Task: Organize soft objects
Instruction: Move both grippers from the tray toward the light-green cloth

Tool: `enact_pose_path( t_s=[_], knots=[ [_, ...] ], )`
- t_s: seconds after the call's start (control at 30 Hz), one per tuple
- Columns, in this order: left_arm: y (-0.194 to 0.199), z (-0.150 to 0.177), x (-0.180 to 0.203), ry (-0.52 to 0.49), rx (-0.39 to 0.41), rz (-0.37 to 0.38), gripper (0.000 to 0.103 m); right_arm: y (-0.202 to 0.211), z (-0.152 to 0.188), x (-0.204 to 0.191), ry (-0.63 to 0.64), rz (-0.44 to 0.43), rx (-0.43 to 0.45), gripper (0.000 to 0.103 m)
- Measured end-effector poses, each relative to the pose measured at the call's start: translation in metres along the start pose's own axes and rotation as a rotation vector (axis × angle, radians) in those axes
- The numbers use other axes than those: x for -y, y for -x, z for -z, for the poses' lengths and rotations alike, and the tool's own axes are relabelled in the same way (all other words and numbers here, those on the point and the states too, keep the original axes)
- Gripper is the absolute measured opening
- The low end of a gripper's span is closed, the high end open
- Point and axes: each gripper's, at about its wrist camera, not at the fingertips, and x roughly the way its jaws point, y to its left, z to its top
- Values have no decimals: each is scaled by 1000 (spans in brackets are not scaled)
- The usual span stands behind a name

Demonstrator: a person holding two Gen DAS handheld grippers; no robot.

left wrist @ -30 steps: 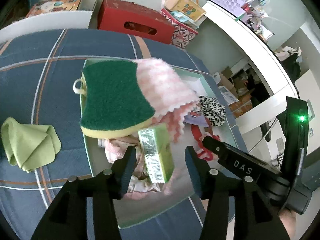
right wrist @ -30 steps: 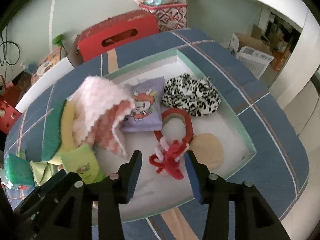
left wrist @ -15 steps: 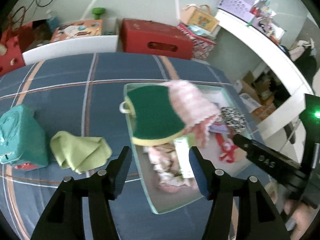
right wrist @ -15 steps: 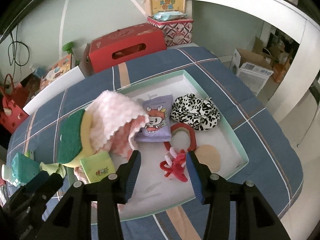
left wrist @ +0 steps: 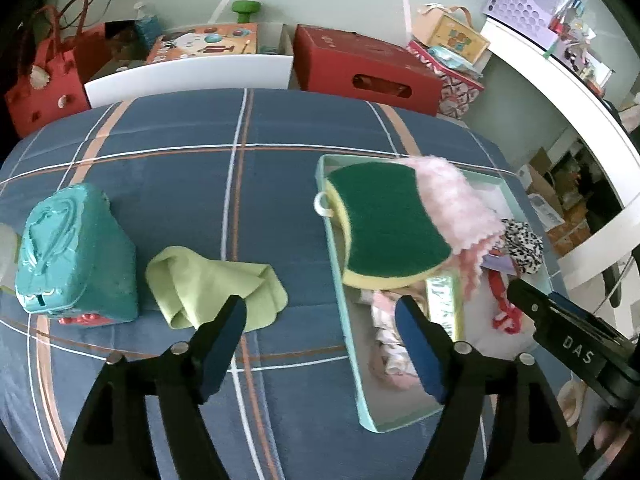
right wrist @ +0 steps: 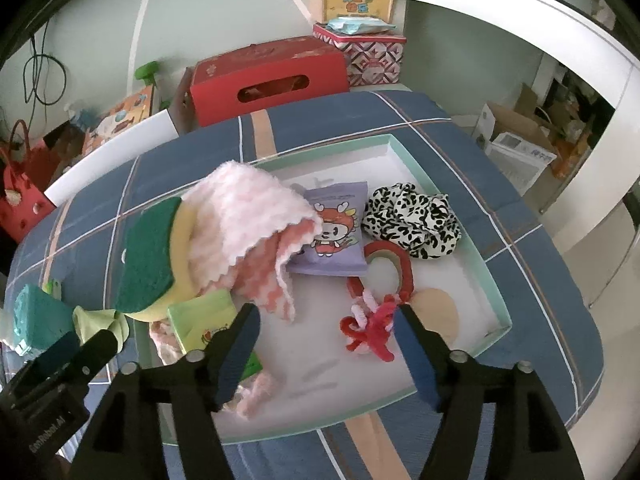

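The crumpled light-green soft cloth (left wrist: 212,286) lies on the blue plaid tablecloth (left wrist: 200,184), outside the shallow mint-green tray (left wrist: 342,292), between that tray and a teal plastic pouch (left wrist: 76,256). A second ago the left gripper (left wrist: 320,320) hung over the tray's near end with a small green packet (left wrist: 442,304) between its fingers' line; it has since pulled back and swung left, so its wide, empty fingers now straddle the tray's rim, the left one just beside the cloth. That suggests the cloth is the next piece to collect. The tray already holds a green-and-yellow sponge (right wrist: 150,256), a fluffy pink towel (right wrist: 248,216), a purple cartoon sachet (right wrist: 336,232), a leopard-print scrunchie (right wrist: 412,218) and a red fuzzy tie (right wrist: 372,328). The right gripper (right wrist: 326,340) has also backed away and hovers over the tray, fingers wide and empty.
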Motion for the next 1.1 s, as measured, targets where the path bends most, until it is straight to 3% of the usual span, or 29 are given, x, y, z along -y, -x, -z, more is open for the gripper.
enact_pose_path(
  t_s=[0.03,0.13,0.2,0.57,0.9,1.1],
  knots=[
    [-1,0,-1,2,2,-7,80,0,0,-1,4,3,-1,76],
    [-2,1,-4,1,18,-69,99,-1,1,-3,12,19,3,91],
    [-3,1,-5,-14,24,-105,99,-1,1,-3,13,27,7,102],
    [-3,0,-8,-13,21,-115,99,-2,0,1,-3,36,9,103],
    [26,4,-8,-63,37,-129,99,21,-4,-9,8,-26,70,103],
    [52,3,-15,-87,86,-169,99,37,-5,-19,27,-36,109,103]
  ],
)
